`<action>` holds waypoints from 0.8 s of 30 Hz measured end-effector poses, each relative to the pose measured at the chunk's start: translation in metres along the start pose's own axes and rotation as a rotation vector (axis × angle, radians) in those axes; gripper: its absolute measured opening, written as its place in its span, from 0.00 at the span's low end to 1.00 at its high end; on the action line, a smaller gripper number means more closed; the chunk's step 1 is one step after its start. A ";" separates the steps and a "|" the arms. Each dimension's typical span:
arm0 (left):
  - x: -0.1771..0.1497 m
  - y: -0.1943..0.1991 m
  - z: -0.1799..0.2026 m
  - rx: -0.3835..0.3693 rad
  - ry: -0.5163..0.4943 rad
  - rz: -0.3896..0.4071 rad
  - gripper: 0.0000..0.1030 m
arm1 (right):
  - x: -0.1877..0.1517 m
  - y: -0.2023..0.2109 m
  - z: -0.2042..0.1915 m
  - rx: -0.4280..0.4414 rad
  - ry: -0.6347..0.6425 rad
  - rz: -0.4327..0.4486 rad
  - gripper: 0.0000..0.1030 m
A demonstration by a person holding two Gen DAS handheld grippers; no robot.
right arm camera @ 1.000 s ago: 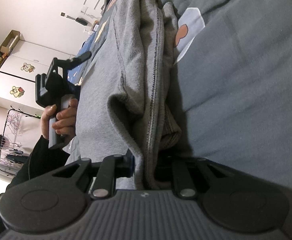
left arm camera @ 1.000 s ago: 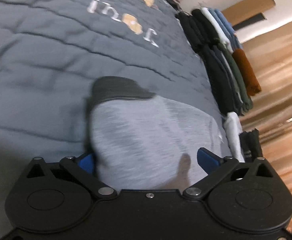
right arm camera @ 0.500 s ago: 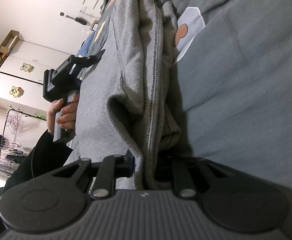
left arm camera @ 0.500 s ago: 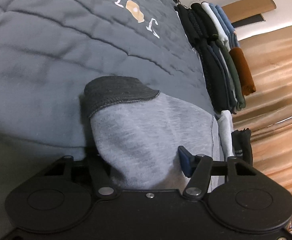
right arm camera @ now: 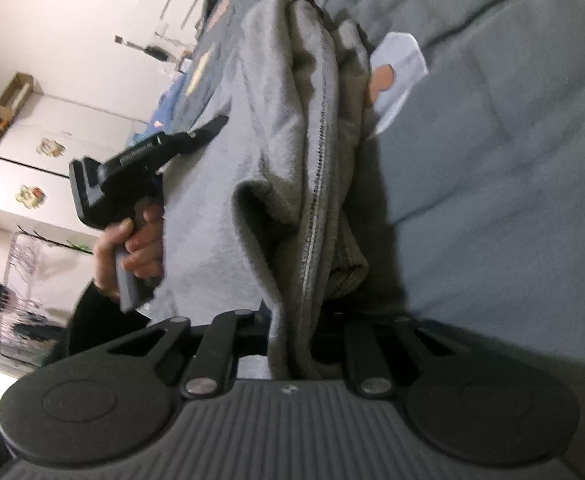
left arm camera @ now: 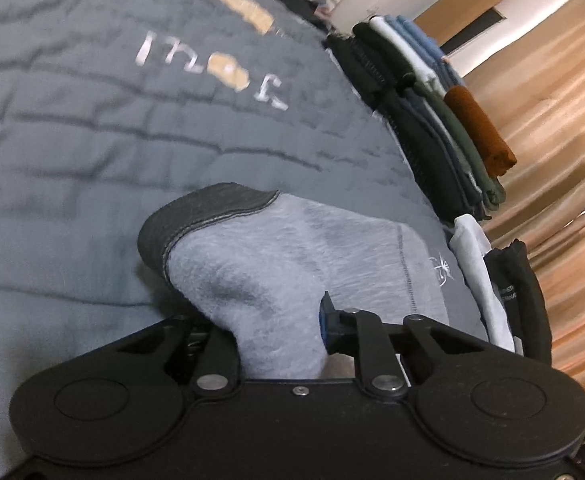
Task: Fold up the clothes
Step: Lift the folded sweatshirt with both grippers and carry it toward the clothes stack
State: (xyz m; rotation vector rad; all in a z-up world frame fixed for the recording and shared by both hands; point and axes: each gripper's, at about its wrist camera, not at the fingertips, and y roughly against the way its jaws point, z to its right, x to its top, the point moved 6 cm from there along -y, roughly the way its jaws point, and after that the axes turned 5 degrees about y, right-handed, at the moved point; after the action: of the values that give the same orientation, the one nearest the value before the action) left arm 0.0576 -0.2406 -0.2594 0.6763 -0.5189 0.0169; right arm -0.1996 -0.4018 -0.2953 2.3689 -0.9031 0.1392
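A light grey sweatshirt [left arm camera: 292, 256] with a dark collar band lies on the grey quilted bed cover [left arm camera: 72, 128]. My left gripper [left arm camera: 268, 332] is shut on a bunched fold of it near the collar. In the right wrist view the sweatshirt [right arm camera: 288, 128] runs away from me in a long bundle with a stitched seam. My right gripper [right arm camera: 296, 340] is shut on its near end. The left gripper [right arm camera: 140, 168], held in a hand, shows beside the garment there.
A row of folded clothes [left arm camera: 432, 120], black, blue, green and rust, stands along the bed's right edge, with a white piece [left arm camera: 472, 264] and a black piece [left arm camera: 520, 292] nearer. Orange curtains [left arm camera: 552, 128] hang beyond. White cupboards [right arm camera: 44, 148] stand at the left.
My left gripper's jaws have closed from open onto the sweatshirt fold and it has shifted along the garment. My right gripper keeps its hold, and the garment looks nearly unmoved.
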 end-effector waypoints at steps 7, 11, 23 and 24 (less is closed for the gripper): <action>-0.001 0.033 0.044 0.025 -0.072 0.058 0.16 | 0.002 0.016 -0.024 0.063 0.001 0.041 0.12; -0.004 0.059 0.073 0.034 -0.110 0.095 0.16 | -0.002 0.033 -0.038 0.097 0.019 0.068 0.12; -0.035 0.140 0.173 0.027 -0.206 0.250 0.16 | -0.018 0.091 -0.082 0.140 0.120 0.142 0.12; -0.039 0.145 0.181 0.022 -0.214 0.260 0.16 | -0.021 0.096 -0.085 0.139 0.128 0.149 0.12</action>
State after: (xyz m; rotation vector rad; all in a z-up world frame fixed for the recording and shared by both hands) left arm -0.0846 -0.2293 -0.0725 0.6315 -0.8112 0.1967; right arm -0.2672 -0.3986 -0.1848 2.3863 -1.0367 0.4201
